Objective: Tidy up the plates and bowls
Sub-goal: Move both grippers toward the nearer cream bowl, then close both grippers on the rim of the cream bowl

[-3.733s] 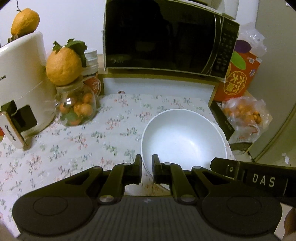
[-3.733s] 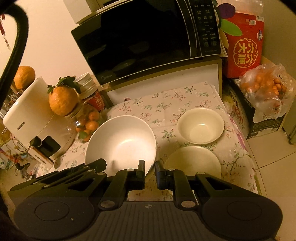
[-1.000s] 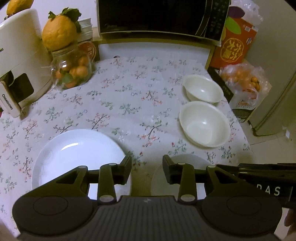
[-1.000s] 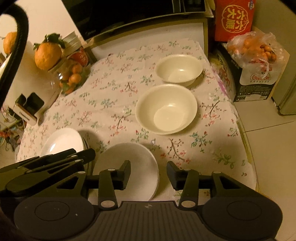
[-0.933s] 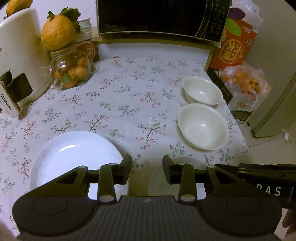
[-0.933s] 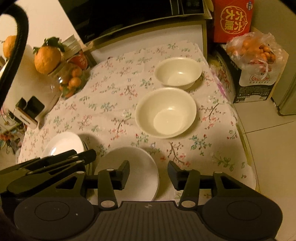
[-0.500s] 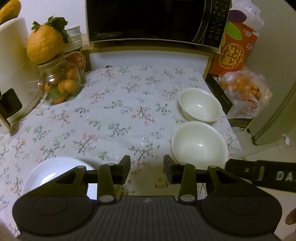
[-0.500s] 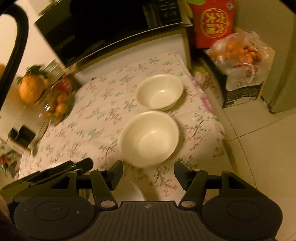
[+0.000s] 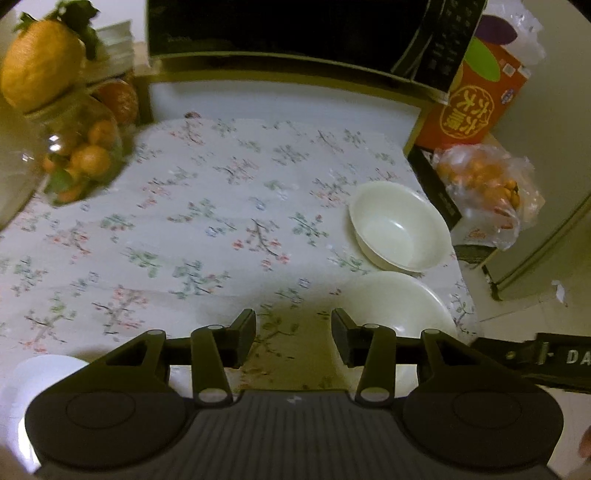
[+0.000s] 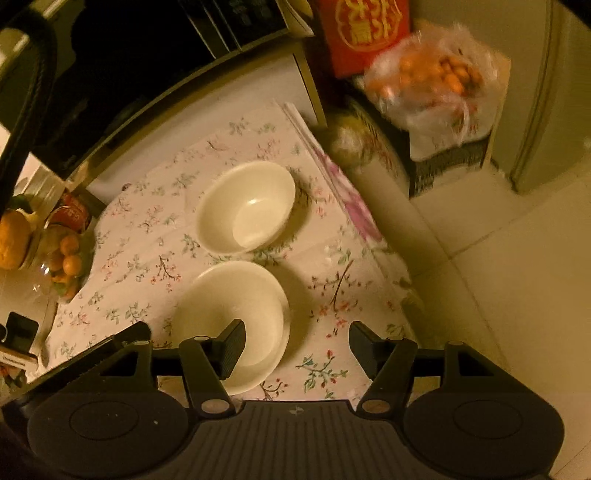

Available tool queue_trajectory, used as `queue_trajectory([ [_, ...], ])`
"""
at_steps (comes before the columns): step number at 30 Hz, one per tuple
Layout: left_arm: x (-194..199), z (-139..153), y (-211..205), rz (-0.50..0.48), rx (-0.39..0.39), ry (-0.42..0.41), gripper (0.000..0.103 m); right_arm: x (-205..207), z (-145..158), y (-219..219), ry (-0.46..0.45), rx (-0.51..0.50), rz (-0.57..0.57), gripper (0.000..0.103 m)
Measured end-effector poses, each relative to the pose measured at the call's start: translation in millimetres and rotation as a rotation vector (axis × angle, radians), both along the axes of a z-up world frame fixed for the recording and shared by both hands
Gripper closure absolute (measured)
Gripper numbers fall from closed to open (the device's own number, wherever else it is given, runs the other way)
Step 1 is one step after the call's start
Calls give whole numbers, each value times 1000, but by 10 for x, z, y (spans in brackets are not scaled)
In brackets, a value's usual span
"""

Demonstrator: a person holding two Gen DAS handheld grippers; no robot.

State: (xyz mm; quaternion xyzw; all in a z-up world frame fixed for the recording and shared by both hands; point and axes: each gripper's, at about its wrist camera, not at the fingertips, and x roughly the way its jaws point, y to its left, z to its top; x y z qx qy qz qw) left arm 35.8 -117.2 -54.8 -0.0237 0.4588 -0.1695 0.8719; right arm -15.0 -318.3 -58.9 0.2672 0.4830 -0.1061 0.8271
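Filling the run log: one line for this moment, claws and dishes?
left claw: open, empty, opening | right claw: open, empty, over near cream ceramic bowl | far cream ceramic bowl: separate, unstacked

I count two bowls on the flowered cloth: the far bowl (image 9: 399, 226) and the near bowl (image 9: 399, 301), side by side and just apart. One white plate (image 9: 40, 373) shows at the lower left edge of my left view, mostly hidden. There is one microwave (image 9: 306, 29), one glass jar (image 9: 79, 162) of small oranges with one large citrus fruit (image 9: 38, 64) sitting on top, one red box (image 9: 474, 99), and one plastic bag (image 9: 484, 188) of oranges. How many oranges fill the jar or bag I cannot tell.
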Motion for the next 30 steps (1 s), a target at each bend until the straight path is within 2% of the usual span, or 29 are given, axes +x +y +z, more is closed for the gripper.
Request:
queue_trajectory([
  [2,21,-25,-37,-7,3,2,61,38,-44,15,6,21,7,42],
  [15,130,-142,-92,-29,31,9,61,127,-124,-36,17,-5,7,47],
  [23,133,-187,-149,-47,39,15,64,167,-148,37,15,7,32,55],
  [25,132,-191,-162,-50,37,16,68,177,-159,48,15,11,38,58],
  [29,117,-221,-198,-68,38,27,75,200,-183,92,19,19,62,71],
  [30,112,-227,-206,-70,37,31,82,207,-193,104,20,28,69,75],
])
